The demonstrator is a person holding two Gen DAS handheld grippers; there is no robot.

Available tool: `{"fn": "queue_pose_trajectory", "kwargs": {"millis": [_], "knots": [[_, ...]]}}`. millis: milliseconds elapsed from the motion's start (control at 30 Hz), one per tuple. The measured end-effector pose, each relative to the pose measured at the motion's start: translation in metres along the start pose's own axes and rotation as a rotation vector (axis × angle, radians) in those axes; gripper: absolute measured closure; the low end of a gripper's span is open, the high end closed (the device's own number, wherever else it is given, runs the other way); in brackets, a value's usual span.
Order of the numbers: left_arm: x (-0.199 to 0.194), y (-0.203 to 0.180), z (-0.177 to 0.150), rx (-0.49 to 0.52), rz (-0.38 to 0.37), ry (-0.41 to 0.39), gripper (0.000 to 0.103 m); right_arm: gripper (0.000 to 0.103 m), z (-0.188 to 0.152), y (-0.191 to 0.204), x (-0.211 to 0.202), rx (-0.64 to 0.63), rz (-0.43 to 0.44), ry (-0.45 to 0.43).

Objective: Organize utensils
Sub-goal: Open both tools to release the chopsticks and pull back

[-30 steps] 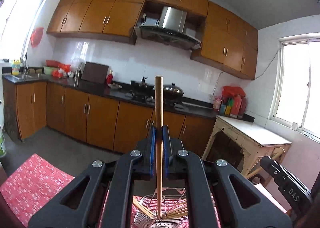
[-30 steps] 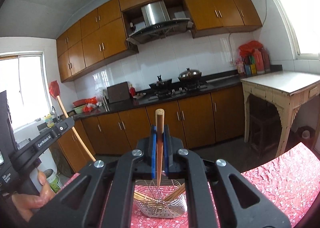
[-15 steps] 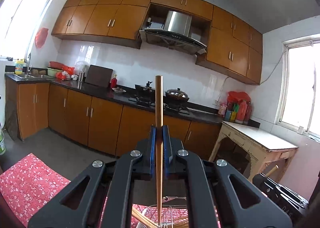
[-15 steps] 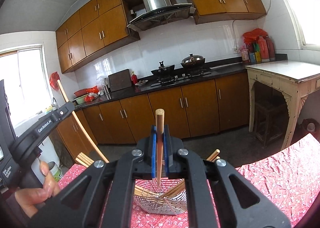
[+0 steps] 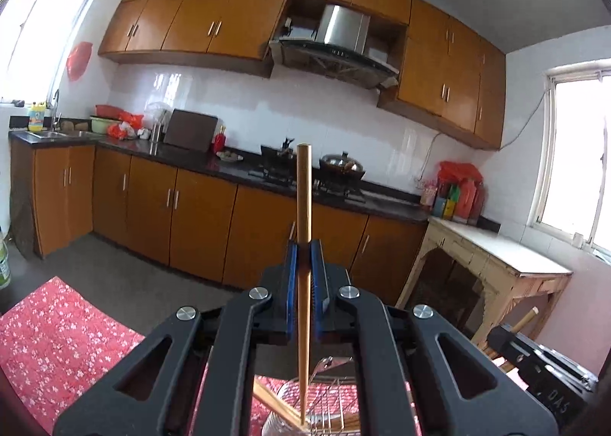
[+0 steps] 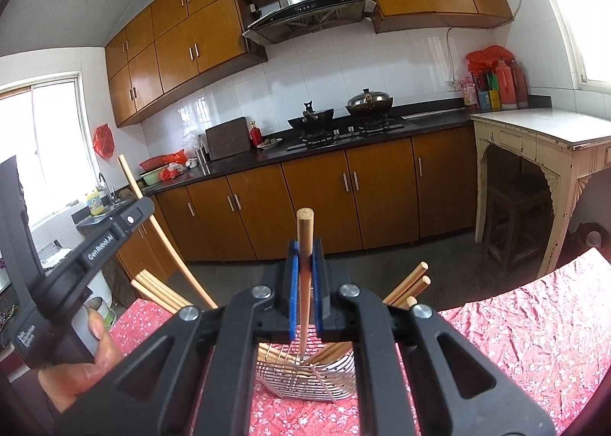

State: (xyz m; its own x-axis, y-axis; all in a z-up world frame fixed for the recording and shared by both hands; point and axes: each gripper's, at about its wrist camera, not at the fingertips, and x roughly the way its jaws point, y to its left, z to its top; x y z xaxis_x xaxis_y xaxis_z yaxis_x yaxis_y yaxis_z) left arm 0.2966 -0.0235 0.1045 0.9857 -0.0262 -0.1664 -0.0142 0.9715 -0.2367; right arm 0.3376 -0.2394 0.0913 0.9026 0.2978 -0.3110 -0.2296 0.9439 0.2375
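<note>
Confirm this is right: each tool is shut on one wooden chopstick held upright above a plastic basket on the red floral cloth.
Only the material is wrong: the right wrist view shows a metal wire basket, not plastic. Each tool is shut on one upright chopstick above it, on the red cloth.

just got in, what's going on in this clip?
A person holds a gripper in each hand. The left gripper is shut on a wooden chopstick, upright, its lower tip at the wire basket. The right gripper is shut on another chopstick, also pointing down into the basket, which already holds several chopsticks and sits on a red floral tablecloth. Neither is released yet.
</note>
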Motion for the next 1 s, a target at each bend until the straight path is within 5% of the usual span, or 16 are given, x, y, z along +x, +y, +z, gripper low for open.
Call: {"fn": "queue_pose_trajectory", "kwargs": {"millis": [367,500,567,633,1000], "knots": [[0.012,0.006,-0.015,0.016,0.013,0.12,0.096,0.095,-0.003,-0.004,0.011,0.011,-0.006,0.036],[0.007,0.009,-0.012,0.021,0.018,0.14,0.094,0.093,-0.001,-0.008,0.017,0.005,-0.074,0.054],[0.002,0.012,-0.007,0.015,0.017,0.14,0.077,0.07,0.0,-0.012,0.013,0.024,-0.089,0.04],[-0.005,0.015,-0.002,0.008,0.026,0.126,0.054,0.064,0.003,-0.016,0.002,0.041,-0.095,0.011],[-0.07,0.043,0.008,0.031,0.02,0.07,0.038,0.035,-0.013,-0.012,-0.072,0.004,-0.11,-0.072]]}}
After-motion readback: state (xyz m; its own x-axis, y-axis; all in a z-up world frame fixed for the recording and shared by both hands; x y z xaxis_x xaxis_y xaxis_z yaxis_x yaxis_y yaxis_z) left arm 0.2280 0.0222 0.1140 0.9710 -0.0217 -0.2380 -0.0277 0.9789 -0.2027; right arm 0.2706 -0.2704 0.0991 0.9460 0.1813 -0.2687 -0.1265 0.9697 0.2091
